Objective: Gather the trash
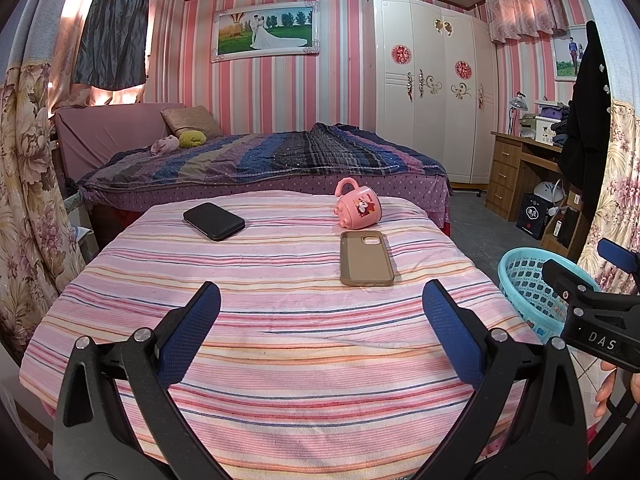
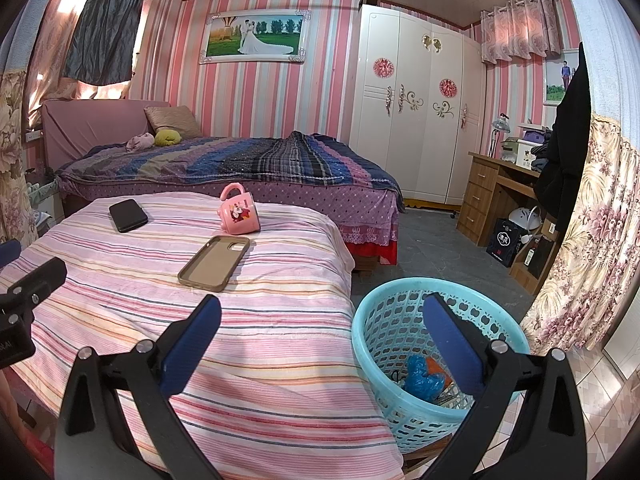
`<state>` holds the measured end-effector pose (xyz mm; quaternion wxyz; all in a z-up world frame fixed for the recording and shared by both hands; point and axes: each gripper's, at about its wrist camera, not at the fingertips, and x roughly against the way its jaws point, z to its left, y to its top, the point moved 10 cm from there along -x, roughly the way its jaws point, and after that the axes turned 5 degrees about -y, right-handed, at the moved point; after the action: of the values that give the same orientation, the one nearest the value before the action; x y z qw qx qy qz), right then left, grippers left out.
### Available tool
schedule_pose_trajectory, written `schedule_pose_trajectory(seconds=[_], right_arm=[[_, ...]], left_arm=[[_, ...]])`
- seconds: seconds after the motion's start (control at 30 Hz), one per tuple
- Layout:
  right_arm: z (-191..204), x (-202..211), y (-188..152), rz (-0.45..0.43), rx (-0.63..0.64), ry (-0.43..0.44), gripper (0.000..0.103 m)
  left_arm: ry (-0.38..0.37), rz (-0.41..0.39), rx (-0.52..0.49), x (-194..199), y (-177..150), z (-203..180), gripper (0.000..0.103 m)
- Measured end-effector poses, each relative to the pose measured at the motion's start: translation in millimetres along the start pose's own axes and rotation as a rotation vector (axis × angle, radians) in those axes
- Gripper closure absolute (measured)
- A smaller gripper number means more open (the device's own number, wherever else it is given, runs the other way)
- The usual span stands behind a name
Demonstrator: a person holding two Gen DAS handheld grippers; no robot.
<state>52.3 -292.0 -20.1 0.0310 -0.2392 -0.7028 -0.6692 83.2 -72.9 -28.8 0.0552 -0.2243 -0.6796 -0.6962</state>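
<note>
the left claw (image 1: 320, 332) hangs released over the near end of the striped bed (image 1: 280, 320), nothing between its blue pads. toward the far left corner lies a black phone (image 1: 214, 221); near the far edge right of it a pink mug (image 1: 357, 208) lies tipped over, with a tan case (image 1: 366, 258) (hollow side up) just in front. the right claw (image 2: 320, 336) is spread wide too, over the bed's right edge and the basket (image 2: 372, 344) on the floor beside it, where blue trash (image 2: 424, 372) sits at the bottom.
</note>
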Motion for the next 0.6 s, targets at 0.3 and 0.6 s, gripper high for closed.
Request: schedule_pose_trajectory(seconds=[0.3,0.6], right_arm=[[-1.6,-0.2,0.0,0.000,-0.002,0.000,0.005],[-6.5,-0.6,-1.2,0.004,-0.014,0.002,0.005]], left_arm=[[0.001,-0.001,-0.002,-0.1,-0.2,-0.3,0.005],[0.001,0.006,-0.004,-2.4,3.4,6.0,0.005]])
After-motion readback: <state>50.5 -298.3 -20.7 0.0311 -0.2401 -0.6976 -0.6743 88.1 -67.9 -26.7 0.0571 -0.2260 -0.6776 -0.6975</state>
